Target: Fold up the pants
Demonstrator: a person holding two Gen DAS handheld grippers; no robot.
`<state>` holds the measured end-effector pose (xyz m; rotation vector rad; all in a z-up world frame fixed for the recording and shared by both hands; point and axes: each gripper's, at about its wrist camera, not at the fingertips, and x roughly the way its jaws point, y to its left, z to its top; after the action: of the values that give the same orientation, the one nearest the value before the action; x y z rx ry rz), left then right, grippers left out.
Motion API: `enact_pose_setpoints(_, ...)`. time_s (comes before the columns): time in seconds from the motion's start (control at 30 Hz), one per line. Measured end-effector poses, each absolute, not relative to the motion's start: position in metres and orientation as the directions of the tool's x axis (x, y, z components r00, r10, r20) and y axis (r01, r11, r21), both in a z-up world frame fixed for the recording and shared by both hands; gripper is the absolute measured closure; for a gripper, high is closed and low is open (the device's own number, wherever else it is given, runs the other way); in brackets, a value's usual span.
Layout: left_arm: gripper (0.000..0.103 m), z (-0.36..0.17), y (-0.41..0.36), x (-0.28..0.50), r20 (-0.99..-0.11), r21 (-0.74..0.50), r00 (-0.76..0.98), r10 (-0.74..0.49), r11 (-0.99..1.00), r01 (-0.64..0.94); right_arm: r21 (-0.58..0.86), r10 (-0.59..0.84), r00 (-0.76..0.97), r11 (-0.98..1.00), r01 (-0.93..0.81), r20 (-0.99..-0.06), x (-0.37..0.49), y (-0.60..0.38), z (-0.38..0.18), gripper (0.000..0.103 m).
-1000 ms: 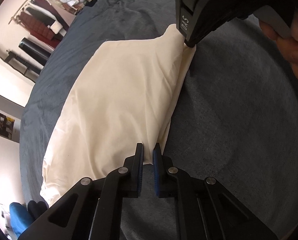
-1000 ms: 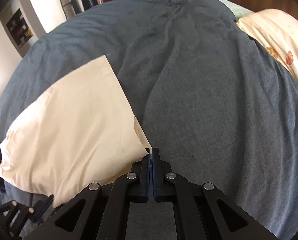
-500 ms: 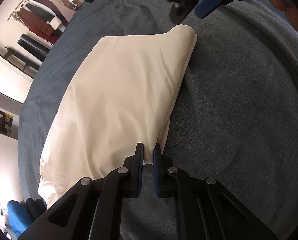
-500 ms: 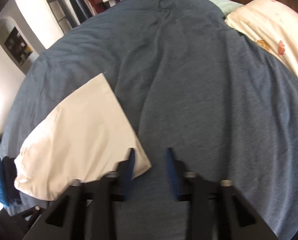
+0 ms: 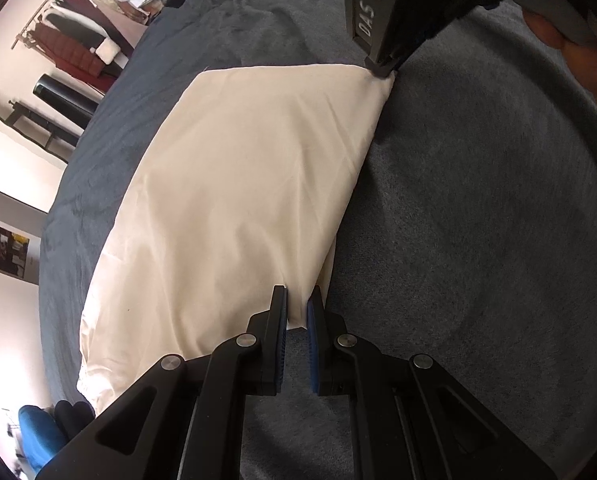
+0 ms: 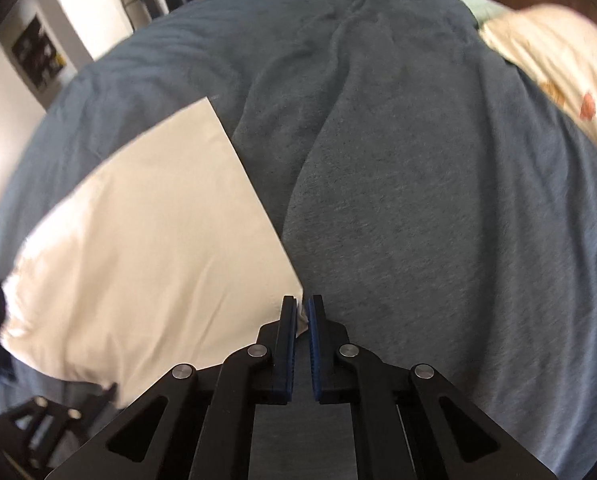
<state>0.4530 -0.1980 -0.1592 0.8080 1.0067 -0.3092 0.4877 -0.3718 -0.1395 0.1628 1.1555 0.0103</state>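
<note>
The pants' (image 5: 226,208) lower end is cut short behind the left gripper (image 5: 297,300), and the pillow (image 6: 558,60) is cropped at the blanket's (image 6: 418,200) right edge.

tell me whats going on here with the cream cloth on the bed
A person is folding cream pants on a bed covered by a blue-grey blanket, a handheld gripper in each hand. The left gripper is shut on the near corner of the folded pants. The right gripper has just closed its jaws on the far corner of the same edge. The pants lie flat, already folded over.
</note>
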Motion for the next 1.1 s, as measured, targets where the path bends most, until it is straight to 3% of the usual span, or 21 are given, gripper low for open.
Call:
enact_pose_setpoints(0.13,0.091,-0.161,-0.199,0.451,-0.852,0.447,0.509,0.123,0.678,0.583,-0.036,-0.072,0.400,0.995,0.097,-0.914,0.491,-0.371,-0.144,0.096)
enact_pose_setpoints(0.23,0.076,-0.157,-0.198,0.451,-0.880,0.389,0.466,0.098,0.712,0.585,0.057,-0.008,0.393,0.987,0.152,-0.919,0.490,-0.389,-0.143,0.096)
enact_pose_setpoints(0.33,0.073,-0.146,-0.194,0.445,-0.892,0.342,0.449,0.053,0.731,0.591,0.048,-0.018,0.394,0.986,0.158,-0.919,0.487,-0.393,-0.137,0.095)
enact_pose_setpoints(0.43,0.067,-0.128,-0.183,0.440,-0.899,0.275,0.437,-0.004,0.773,0.572,0.028,-0.033,0.402,0.989,0.146,-0.915,0.483,-0.389,-0.128,0.086)
enact_pose_setpoints(0.5,0.067,-0.114,-0.171,0.435,-0.893,0.247,0.448,-0.033,0.797,0.551,0.023,-0.033,0.412,0.991,0.131,-0.911,0.478,-0.386,-0.120,0.075)
enact_pose_setpoints(0.67,0.065,-0.083,-0.139,0.429,-0.864,0.217,0.499,-0.072,0.841,0.496,0.047,-0.002,0.439,0.994,0.101,-0.898,0.467,-0.369,-0.097,0.071)
enact_pose_setpoints(0.77,0.062,-0.067,-0.117,0.424,-0.844,0.207,0.531,-0.076,0.867,0.453,0.049,0.008,0.461,0.996,0.077,-0.888,0.456,-0.350,-0.083,0.063)
enact_pose_setpoints(1.1,0.061,-0.042,-0.014,0.409,-0.790,0.259,0.613,-0.023,0.894,0.366,0.120,0.078,0.476,0.991,0.057,-0.876,0.432,-0.267,-0.060,0.062)
